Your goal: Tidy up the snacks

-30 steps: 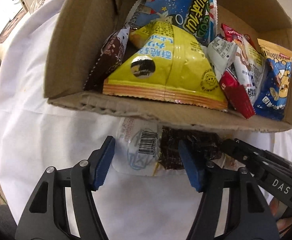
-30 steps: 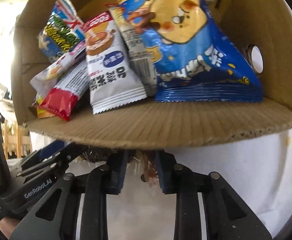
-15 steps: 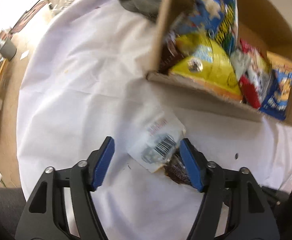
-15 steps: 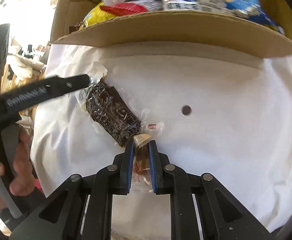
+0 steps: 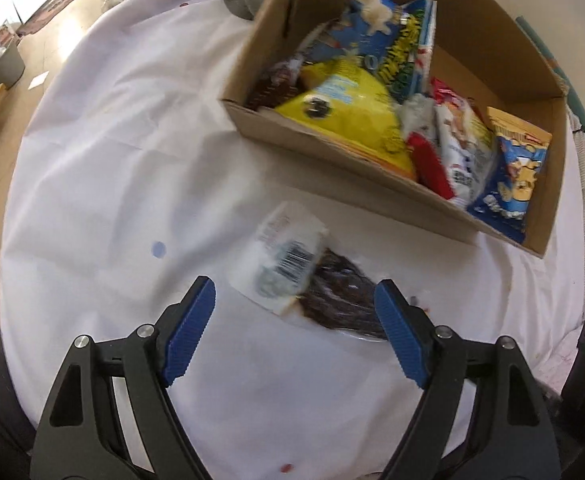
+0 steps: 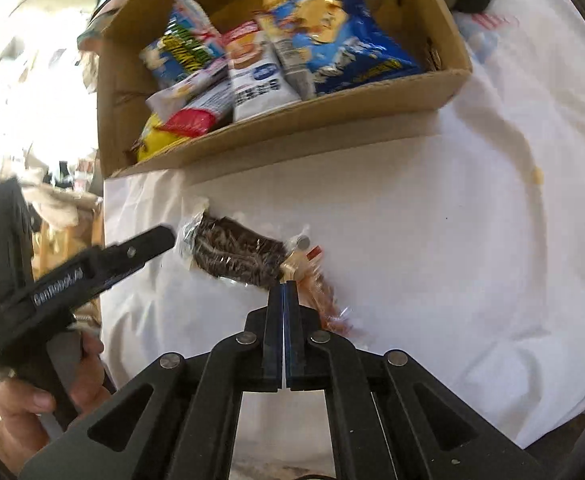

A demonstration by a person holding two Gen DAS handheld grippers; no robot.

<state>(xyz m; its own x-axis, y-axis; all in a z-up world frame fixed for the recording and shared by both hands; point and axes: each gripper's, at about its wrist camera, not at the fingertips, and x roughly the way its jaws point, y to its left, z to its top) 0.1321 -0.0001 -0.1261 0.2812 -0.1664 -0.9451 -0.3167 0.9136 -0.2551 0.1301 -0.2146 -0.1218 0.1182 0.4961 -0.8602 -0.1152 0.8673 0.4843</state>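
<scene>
1. A dark snack packet [image 5: 334,298] lies on the white-clothed bench [image 5: 104,184], just outside the cardboard box [image 5: 332,176].
2. Left tool [image 5: 294,322]: jaws just widening, empty; right tool [image 6: 286,288] pressed together.
3. Likely light, crinkly, slippery film: pinch a sealed end.

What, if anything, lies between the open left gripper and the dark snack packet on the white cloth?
Nothing visible blocks it. The left gripper stands open over the dark snack packet. A white barcode label covers the packet's far end, and the cardboard box sits beyond it.
</scene>
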